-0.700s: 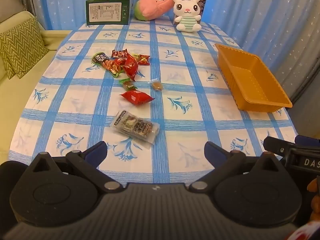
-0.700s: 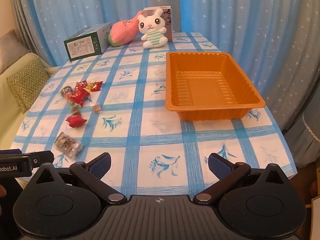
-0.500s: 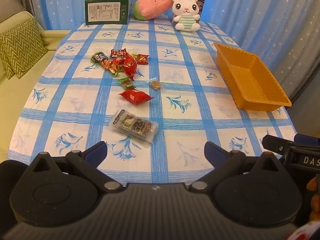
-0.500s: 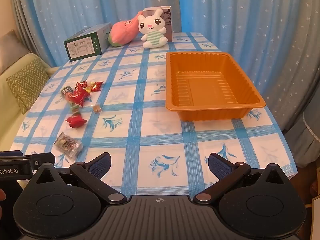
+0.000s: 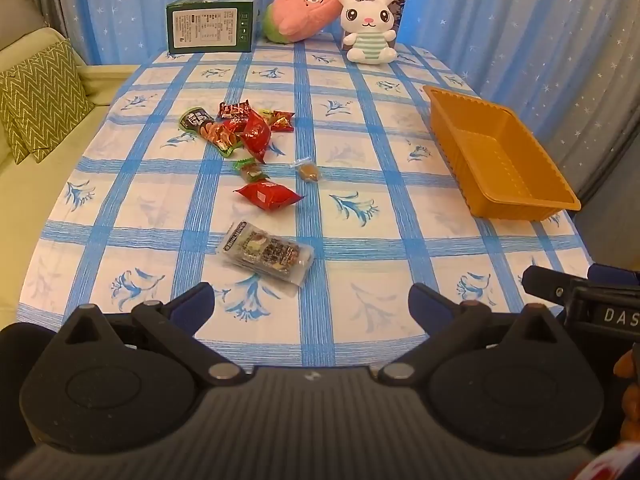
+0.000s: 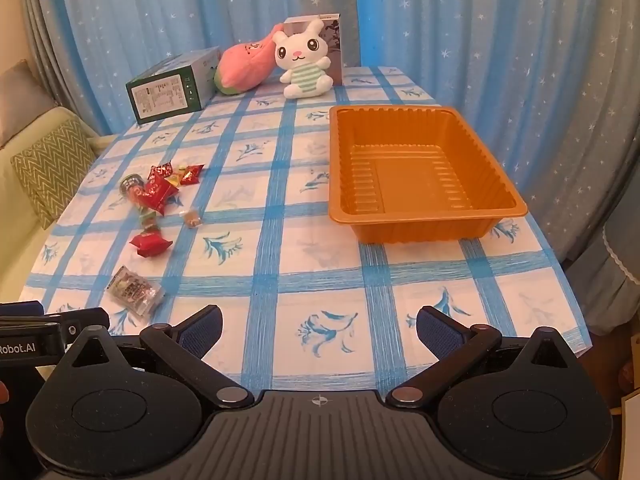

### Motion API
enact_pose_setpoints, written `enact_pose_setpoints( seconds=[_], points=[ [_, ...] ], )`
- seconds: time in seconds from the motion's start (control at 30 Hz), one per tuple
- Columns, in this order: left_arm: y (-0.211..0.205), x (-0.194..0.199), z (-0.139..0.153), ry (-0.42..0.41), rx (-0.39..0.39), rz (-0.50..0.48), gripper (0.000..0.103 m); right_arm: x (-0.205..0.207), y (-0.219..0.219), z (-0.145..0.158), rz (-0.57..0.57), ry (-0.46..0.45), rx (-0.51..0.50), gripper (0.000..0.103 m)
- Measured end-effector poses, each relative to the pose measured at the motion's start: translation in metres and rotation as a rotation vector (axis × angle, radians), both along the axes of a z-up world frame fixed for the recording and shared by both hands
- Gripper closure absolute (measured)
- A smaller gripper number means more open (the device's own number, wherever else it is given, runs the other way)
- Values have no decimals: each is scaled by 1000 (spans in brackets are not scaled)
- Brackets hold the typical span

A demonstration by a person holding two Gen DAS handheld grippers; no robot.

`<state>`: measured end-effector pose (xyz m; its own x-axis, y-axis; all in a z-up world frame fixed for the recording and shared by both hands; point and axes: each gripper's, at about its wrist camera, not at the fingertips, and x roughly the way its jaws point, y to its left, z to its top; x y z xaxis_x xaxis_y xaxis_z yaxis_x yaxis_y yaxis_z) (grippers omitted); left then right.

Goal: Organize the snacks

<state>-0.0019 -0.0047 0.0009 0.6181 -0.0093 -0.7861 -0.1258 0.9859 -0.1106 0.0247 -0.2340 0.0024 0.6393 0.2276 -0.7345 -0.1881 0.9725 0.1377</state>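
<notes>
Several snack packets lie on the blue-checked tablecloth: a clear packet [image 5: 267, 254] nearest my left gripper, a red packet [image 5: 267, 195], a small brown sweet [image 5: 309, 171], and a heap of red and green packets [image 5: 236, 128]. They also show in the right wrist view, the clear packet [image 6: 134, 291] and the heap [image 6: 160, 190]. An empty orange tray [image 6: 420, 216] stands on the right; it also shows in the left wrist view [image 5: 520, 200]. My left gripper [image 5: 310, 306] is open and empty above the table's near edge. My right gripper [image 6: 318, 328] is open and empty, short of the tray.
At the table's far end stand a green box [image 5: 210, 28], a pink plush [image 5: 300, 14] and a white rabbit plush [image 5: 368, 26] against a small box. A sofa with a green cushion [image 5: 36, 96] is at the left. Blue curtains hang behind.
My left gripper has moved slightly forward towards the clear packet. The right gripper has barely moved. Both stay open.
</notes>
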Motion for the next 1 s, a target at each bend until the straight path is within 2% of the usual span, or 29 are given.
enact_pose_setpoints(
  seconds=[1.0],
  points=[
    [-3,0,8,-7,-2,-2,1,-2,0,4,-3,-9,-2,0]
  ],
)
